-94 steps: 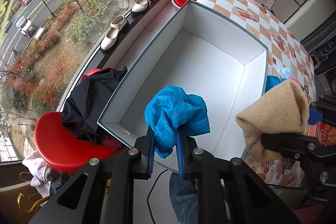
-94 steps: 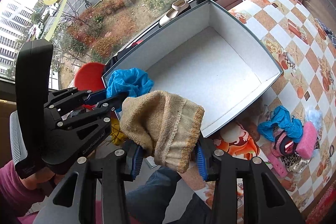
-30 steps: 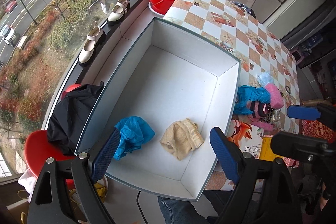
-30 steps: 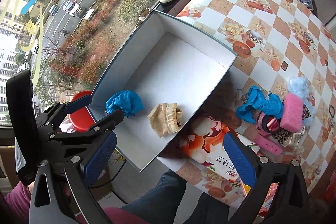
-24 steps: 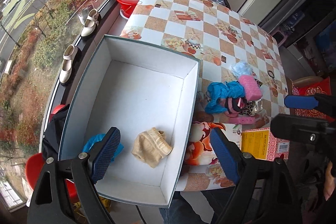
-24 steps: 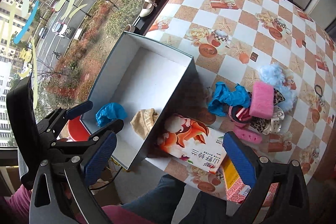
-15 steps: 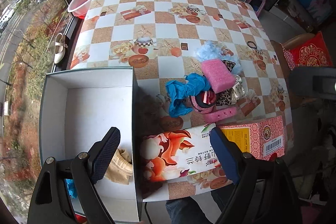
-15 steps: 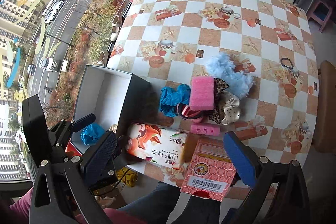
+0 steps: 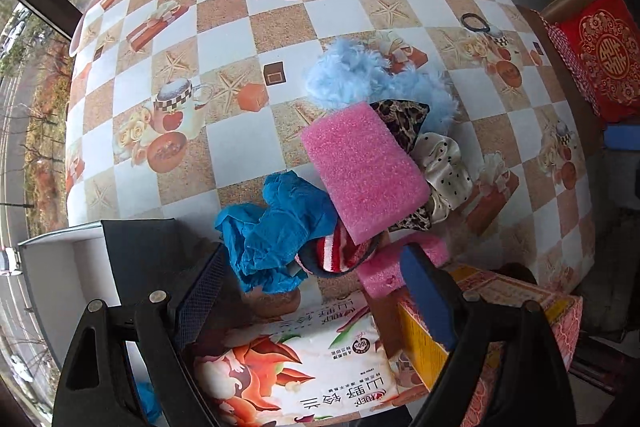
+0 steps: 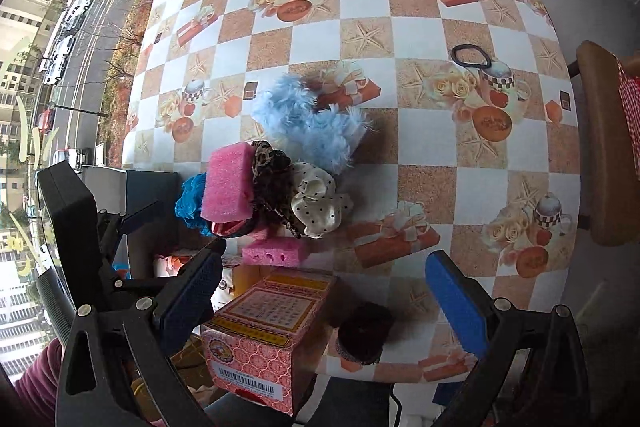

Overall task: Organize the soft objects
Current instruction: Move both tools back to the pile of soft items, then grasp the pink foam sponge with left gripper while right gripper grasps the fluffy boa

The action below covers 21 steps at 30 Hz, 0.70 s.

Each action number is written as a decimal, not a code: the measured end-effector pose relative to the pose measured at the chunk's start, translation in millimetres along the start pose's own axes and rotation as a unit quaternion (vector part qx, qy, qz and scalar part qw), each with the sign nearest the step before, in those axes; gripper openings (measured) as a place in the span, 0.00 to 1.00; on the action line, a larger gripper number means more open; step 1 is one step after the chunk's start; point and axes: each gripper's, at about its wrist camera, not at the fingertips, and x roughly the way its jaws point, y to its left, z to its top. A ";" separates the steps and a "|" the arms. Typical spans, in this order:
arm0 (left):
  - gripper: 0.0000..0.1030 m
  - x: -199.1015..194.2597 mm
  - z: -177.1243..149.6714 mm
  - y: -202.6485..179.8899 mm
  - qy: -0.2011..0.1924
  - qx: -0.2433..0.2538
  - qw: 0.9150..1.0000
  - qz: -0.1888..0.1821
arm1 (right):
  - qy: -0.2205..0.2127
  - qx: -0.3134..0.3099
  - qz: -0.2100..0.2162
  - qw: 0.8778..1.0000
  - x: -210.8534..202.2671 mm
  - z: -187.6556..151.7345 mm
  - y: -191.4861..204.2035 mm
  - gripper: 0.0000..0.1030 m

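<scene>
Now, both claws hang wide open and empty: my left claw [image 9: 316, 291] above the floral carton [image 9: 288, 359], my right claw [image 10: 324, 291] above the pink patterned box [image 10: 260, 339]. Past them at 12 o'clock, the soft pile sits on the bench [image 10: 420, 7]: blue crumpled cloth [image 9: 276, 235], pink sponge [image 9: 362, 167] atop it, leopard scrunchie [image 10: 272, 183], cream dotted scrunchie [image 10: 320, 211], fluffy blue piece [image 10: 308, 123] farthest. White bin [image 9: 60, 291] at 9 o'clock.
</scene>
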 end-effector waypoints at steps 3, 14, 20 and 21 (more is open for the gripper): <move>0.87 10.3 12.7 6.9 0.008 -0.014 1.000 0.009 | 0.016 -0.002 0.006 1.000 19.0 11.0 -7.9 1.00; 0.87 25.0 65.2 79.2 0.016 -0.152 0.988 0.008 | 0.026 -0.038 -0.024 0.999 82.5 75.6 -3.7 1.00; 0.87 36.4 74.6 95.9 0.033 -0.184 0.982 0.002 | 0.027 -0.073 -0.024 0.997 115.5 102.8 18.1 1.00; 0.87 39.2 76.1 97.4 0.038 -0.186 0.982 0.012 | 0.030 -0.083 -0.028 0.996 122.1 104.1 23.1 1.00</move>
